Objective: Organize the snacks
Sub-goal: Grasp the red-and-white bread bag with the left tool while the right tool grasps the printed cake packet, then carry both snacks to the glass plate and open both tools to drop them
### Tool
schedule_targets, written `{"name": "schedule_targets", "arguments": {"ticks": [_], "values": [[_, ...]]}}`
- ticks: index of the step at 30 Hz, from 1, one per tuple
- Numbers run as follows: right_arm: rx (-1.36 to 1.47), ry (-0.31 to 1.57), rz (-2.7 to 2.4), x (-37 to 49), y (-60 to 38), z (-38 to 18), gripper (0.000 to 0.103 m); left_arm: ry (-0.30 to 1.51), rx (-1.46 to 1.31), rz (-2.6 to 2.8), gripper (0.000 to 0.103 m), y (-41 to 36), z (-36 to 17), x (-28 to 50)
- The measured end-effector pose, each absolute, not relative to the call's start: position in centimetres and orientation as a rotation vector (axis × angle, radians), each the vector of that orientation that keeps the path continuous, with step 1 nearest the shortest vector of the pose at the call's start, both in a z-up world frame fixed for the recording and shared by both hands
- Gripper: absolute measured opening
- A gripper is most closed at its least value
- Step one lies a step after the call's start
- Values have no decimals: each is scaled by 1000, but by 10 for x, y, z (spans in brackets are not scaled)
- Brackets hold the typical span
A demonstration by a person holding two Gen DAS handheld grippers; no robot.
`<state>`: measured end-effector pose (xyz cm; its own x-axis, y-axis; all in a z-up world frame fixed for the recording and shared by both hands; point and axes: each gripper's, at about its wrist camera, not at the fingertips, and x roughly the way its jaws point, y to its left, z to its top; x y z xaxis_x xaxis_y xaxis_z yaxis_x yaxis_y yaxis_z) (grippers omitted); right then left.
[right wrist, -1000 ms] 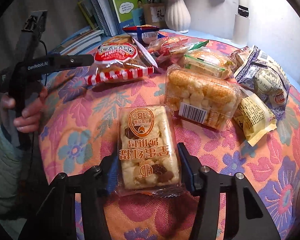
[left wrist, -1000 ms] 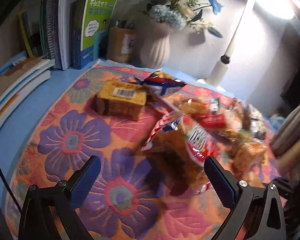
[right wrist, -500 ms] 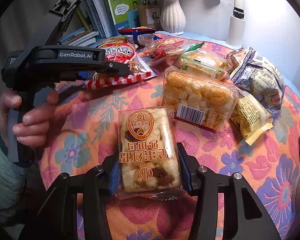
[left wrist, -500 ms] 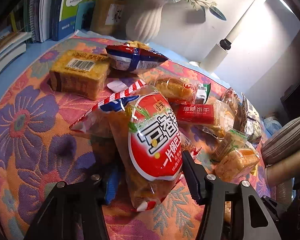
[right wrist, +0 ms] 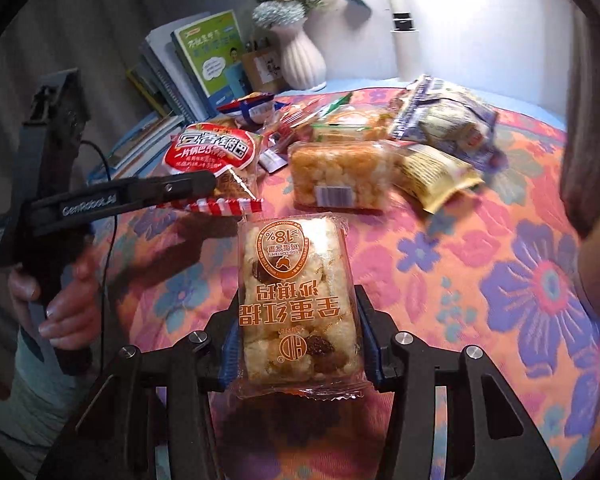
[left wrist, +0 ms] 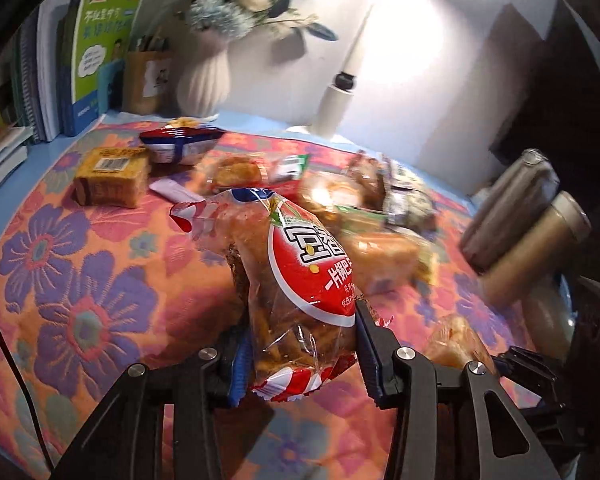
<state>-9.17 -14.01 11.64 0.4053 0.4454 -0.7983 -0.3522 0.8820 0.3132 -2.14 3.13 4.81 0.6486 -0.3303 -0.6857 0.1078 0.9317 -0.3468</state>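
Observation:
My left gripper (left wrist: pixel 300 350) is shut on a red-and-clear snack bag (left wrist: pixel 300 276) and holds it lifted above the floral cloth (left wrist: pixel 80 280). The same bag (right wrist: pixel 212 152) and the left gripper (right wrist: pixel 204 184) also show in the right wrist view. My right gripper (right wrist: pixel 298 344) is shut on an orange-printed rice cake pack (right wrist: pixel 296 296), raised off the cloth (right wrist: pixel 520 280). Several other snacks lie in a pile at the back: a clear puffed-rice pack (right wrist: pixel 340 176), a yellow packet (right wrist: pixel 436 172), a purple-and-white bag (right wrist: pixel 448 120), a brown cake pack (left wrist: pixel 112 176) and a red-white-blue bag (left wrist: pixel 180 142).
Upright books (left wrist: pixel 80 60), a pen holder (left wrist: pixel 146 80), a white vase of flowers (left wrist: pixel 206 80) and a lamp base (left wrist: pixel 336 108) line the back. Two tan cylinders (left wrist: pixel 532 232) stand at the right edge. The person's hand (right wrist: pixel 60 300) holds the left gripper.
My left gripper closed on the red snack bag and lifted it off the cloth. My right gripper, still holding the rice cake pack, rose and moved a little forward.

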Motion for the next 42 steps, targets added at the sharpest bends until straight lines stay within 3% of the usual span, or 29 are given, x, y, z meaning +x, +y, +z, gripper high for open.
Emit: {"name": "schedule_targets", "arguments": {"ticks": [12, 20, 28, 38, 42], "values": [[141, 890, 299, -144, -211, 173, 47, 754, -221, -426, 43, -40, 91, -66], [233, 841, 48, -171, -307, 201, 47, 722, -114, -618, 43, -128, 120, -84], [341, 831, -185, -194, -399, 199, 47, 731, -1, -819, 43, -233, 133, -98], [371, 871, -329, -203, -445, 190, 47, 749, 124, -892, 43, -337, 127, -89], [451, 873, -326, -202, -466, 185, 54, 779, 153, -889, 47, -360, 113, -76]]}}
